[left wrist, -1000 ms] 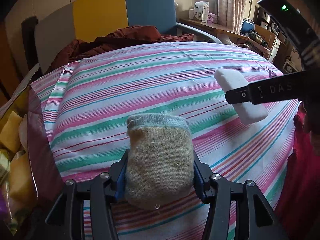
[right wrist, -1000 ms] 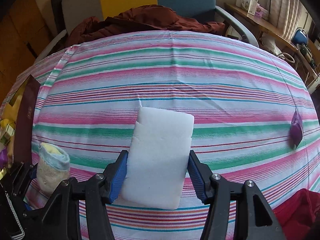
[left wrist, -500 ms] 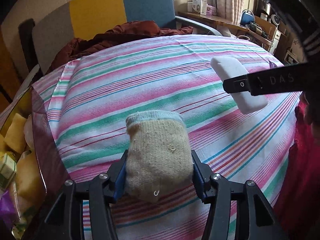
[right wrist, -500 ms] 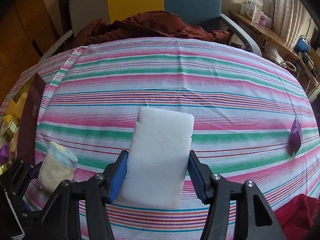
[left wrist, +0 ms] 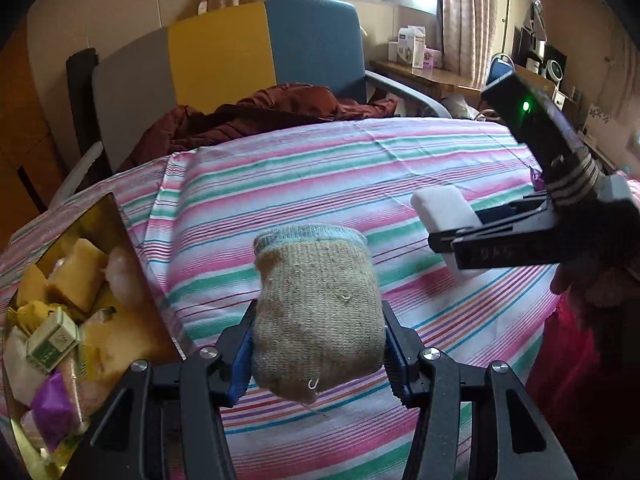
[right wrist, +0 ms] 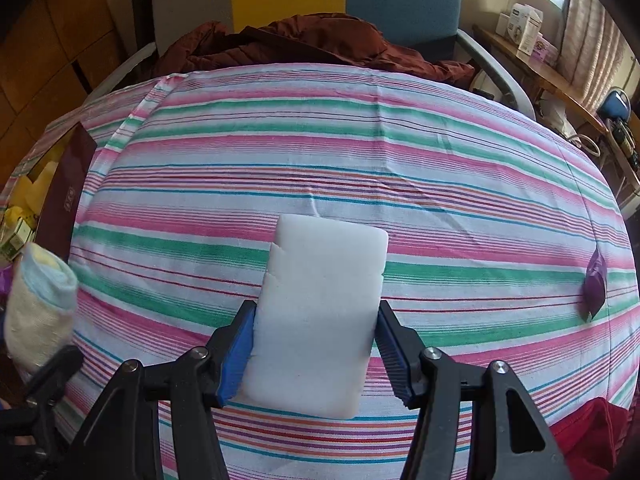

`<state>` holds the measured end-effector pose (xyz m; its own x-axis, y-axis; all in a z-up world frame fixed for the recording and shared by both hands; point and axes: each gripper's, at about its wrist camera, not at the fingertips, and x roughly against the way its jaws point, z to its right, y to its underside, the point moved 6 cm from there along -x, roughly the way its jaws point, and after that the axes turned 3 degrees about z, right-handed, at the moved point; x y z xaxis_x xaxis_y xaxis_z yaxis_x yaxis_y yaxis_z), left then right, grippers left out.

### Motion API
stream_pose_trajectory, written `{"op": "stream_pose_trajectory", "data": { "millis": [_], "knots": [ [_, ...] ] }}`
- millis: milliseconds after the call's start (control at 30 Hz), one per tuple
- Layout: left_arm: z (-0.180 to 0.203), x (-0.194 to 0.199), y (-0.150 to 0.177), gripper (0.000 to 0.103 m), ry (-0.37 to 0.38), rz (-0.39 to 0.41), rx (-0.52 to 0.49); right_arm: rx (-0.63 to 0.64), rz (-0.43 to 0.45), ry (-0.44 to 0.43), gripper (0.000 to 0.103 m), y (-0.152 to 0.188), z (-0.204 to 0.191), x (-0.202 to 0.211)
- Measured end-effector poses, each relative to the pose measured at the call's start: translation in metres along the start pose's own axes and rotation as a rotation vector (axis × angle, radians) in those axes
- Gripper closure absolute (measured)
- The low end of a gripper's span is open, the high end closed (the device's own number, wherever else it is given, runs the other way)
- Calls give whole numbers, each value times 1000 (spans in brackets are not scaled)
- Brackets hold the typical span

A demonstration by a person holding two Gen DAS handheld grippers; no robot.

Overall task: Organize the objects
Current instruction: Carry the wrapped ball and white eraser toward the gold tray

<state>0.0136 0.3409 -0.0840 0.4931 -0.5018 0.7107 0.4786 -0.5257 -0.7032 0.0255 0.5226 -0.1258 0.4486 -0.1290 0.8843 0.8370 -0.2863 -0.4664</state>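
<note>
My left gripper (left wrist: 318,344) is shut on a beige knitted sock roll with a light blue cuff (left wrist: 316,308) and holds it above the striped cloth. The sock also shows at the left edge of the right wrist view (right wrist: 38,304). My right gripper (right wrist: 314,340) is shut on a white foam block (right wrist: 320,312), held above the cloth; both show at the right of the left wrist view (left wrist: 444,216). A gold-lined box (left wrist: 108,220) with several small items stands at the left. A small purple packet (right wrist: 594,284) lies on the cloth at the right.
The striped cloth (right wrist: 320,152) covers a table. A dark red jacket (left wrist: 260,116) lies on a grey, yellow and blue chair (left wrist: 220,52) behind it. A wooden shelf with boxes (left wrist: 416,56) stands at the back right. Red fabric (right wrist: 592,432) is at the near right.
Both grippers have drawn back and up with their loads. The left one has swung left, so the box of items now shows far more in its view.
</note>
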Motion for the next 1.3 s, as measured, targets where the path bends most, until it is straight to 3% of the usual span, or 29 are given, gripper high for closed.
{"op": "stream_pose_trajectory", "data": {
  "millis": [433,1300],
  "knots": [
    [-28,36,-4,48,-26,60,44,36,-36,32,44,5,-4,-8],
    [-123,67,35,48,-120,55,214,70,-118,59,44,15,-24,-14]
  ]
}}
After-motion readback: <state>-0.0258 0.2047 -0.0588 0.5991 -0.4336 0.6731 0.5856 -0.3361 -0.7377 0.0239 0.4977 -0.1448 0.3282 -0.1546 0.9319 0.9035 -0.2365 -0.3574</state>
